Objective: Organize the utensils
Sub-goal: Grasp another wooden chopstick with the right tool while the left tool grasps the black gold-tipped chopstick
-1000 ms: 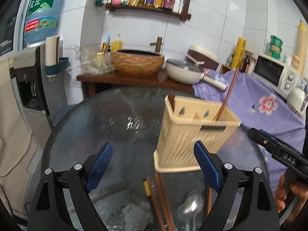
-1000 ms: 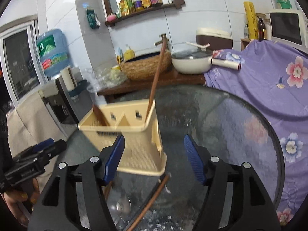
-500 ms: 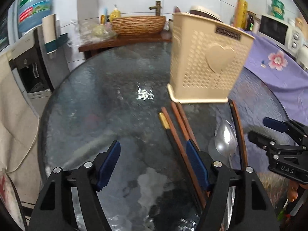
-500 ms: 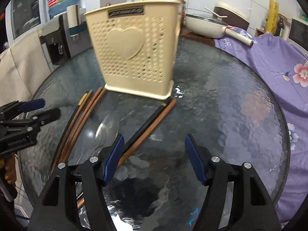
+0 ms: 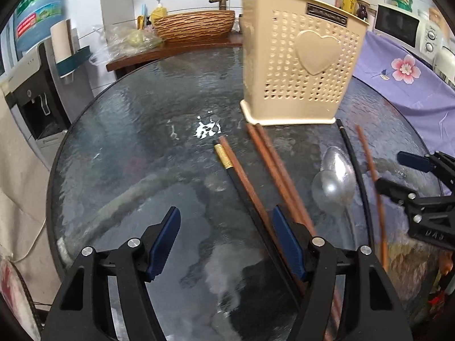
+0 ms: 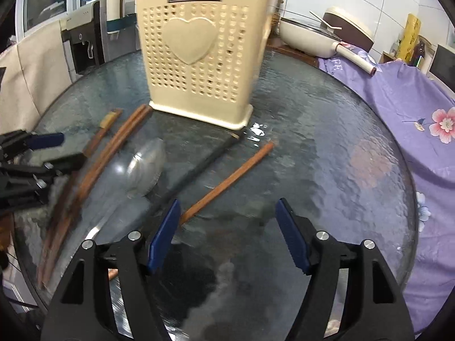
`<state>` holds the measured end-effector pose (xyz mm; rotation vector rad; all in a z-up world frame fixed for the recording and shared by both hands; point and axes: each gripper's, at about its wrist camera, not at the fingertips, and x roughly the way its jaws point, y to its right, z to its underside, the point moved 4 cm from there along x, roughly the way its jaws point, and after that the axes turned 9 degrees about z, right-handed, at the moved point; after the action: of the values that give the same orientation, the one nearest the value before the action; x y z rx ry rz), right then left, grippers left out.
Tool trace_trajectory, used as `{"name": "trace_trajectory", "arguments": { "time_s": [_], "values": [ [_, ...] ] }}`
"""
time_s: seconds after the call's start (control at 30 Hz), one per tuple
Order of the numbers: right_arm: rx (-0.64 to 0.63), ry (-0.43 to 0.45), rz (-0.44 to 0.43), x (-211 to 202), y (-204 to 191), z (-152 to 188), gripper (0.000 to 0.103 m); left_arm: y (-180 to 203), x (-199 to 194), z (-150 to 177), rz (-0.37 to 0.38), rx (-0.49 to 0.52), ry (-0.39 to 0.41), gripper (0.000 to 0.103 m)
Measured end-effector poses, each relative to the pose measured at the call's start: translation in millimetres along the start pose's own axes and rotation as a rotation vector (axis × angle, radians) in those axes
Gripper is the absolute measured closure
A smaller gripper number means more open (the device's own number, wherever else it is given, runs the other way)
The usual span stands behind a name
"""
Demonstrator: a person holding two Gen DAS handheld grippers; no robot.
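Note:
A beige perforated utensil holder point(image 5: 301, 68) point(image 6: 199, 62) with a heart on its side stands upright on the round glass table point(image 5: 136, 147) point(image 6: 327, 142); a brown chopstick pokes out of its top. In front of it lie several brown chopsticks point(image 5: 273, 167) point(image 6: 113, 147), a black chopstick with a gold tip point(image 5: 227, 164), another black one point(image 6: 199, 167), a lone brown chopstick point(image 6: 227, 182) and a metal spoon point(image 5: 335, 179) point(image 6: 146, 167). My left gripper point(image 5: 226, 241) is open and empty, low over the table beside the chopsticks. My right gripper point(image 6: 227, 233) is open and empty just above the lone chopstick's near end.
A wooden counter behind the table carries a wicker basket point(image 5: 194, 25) and a cream pan point(image 6: 310, 39). A purple flowered cloth point(image 6: 412, 108) covers the surface at the right, with a microwave point(image 5: 398, 25). A water dispenser point(image 5: 34, 85) stands at the left.
Both grippers have dropped from above the holder's top to just over the table, closer to the chopsticks and spoon. Both stay open and empty.

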<state>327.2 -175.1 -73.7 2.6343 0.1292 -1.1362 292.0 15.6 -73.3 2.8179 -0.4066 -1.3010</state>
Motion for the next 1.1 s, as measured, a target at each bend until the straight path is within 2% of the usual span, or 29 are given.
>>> {"name": "trace_trajectory", "arguments": {
  "time_s": [0.1,0.2,0.33,0.47,0.63,0.77,1.1],
  "values": [
    [0.014,-0.021,0.020,-1,17,6,0.030,-12,-2,4,0.008,-0.027,0.001,0.037],
    [0.086,-0.034,-0.025,-4,35,13,0.030,-24,-7,7,0.019,-0.069,0.010,0.038],
    [0.170,-0.049,-0.017,-4,51,19,0.030,-29,-16,6,0.022,-0.101,0.047,0.038],
    [0.165,-0.058,0.004,1,49,18,0.030,-34,-14,6,-0.019,-0.111,0.036,0.039],
    [0.227,-0.051,-0.043,3,51,9,0.030,-35,-10,5,-0.007,-0.129,0.036,0.039],
    [0.220,-0.048,-0.054,5,45,2,0.030,-32,-6,2,0.000,-0.121,0.036,0.039],
    [0.208,-0.063,-0.056,4,37,9,0.030,-41,-11,9,-0.037,-0.116,0.032,0.039]
  ]
}}
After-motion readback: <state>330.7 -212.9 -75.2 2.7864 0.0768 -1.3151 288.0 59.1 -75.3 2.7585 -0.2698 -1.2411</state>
